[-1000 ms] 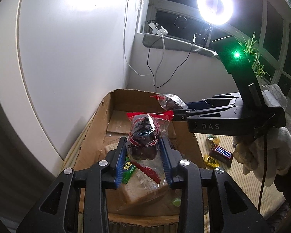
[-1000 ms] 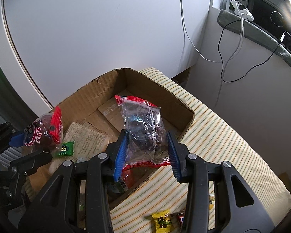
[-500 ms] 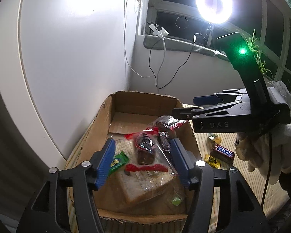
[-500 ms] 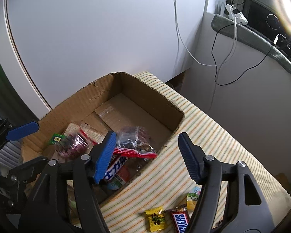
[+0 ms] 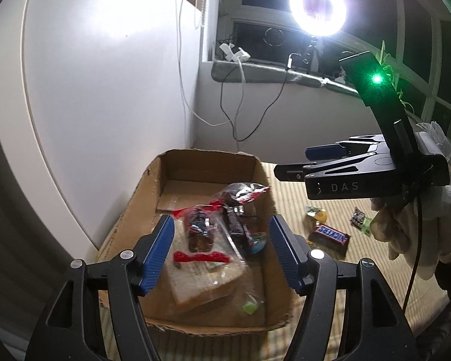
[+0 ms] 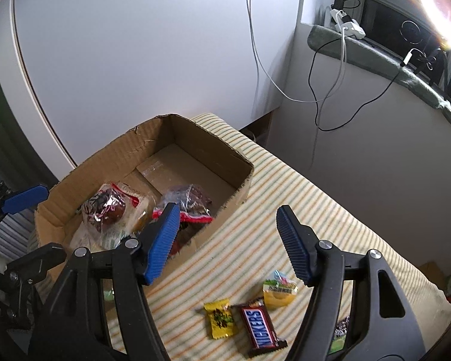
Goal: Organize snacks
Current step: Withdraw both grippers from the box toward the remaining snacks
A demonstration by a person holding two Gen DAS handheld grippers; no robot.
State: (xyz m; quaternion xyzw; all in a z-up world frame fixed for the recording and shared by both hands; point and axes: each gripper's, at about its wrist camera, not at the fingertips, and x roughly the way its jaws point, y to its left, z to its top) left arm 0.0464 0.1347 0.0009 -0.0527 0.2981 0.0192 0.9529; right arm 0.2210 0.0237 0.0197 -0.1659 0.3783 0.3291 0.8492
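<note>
Jaws on both grippers stand wide apart w/ nothing between the pads. Left gripper (image 5: 221, 251) has just been opening; its bag now lies in the box below. Right gripper (image 6: 225, 242) opened a moment sooner and is likewise empty, hanging over the box's near-right wall and the striped cloth.

Done so far, as far as visible: cardboard box (image 6: 195, 132) holds several snacks, all bunched at its near end. A clear red-sealed bag of dark fruit (image 5: 200, 231) lies on top of a wrapped bread slice (image 5: 207, 282); a second red-sealed bag (image 6: 186, 203) sits just beside it toward the right wall, w/ a dark bar wrapper (image 5: 237, 228) btwn them. A small green candy (image 5: 251, 307) is near the front wall. Far half of the box is bare cardboard.

Left to do: loose items are on the striped cloth (image 6: 315, 204) outside the box, off its right wall: Snickers bar (image 6: 260, 328), yellow candy (image 6: 221, 319) touching or nearly touching its left side, yellow-green jelly pack (image 6: 279, 290) just beyond, and a dark wrapper (image 6: 341, 326) partly hidden behind the right finger. Left view also shows a small green-edged packet (image 5: 360, 221) further right, possibly the same one; can't tell.

Judgement: roughly halfway+, two drops complete, at least four pcs remain, and there's room at the far end.
</note>
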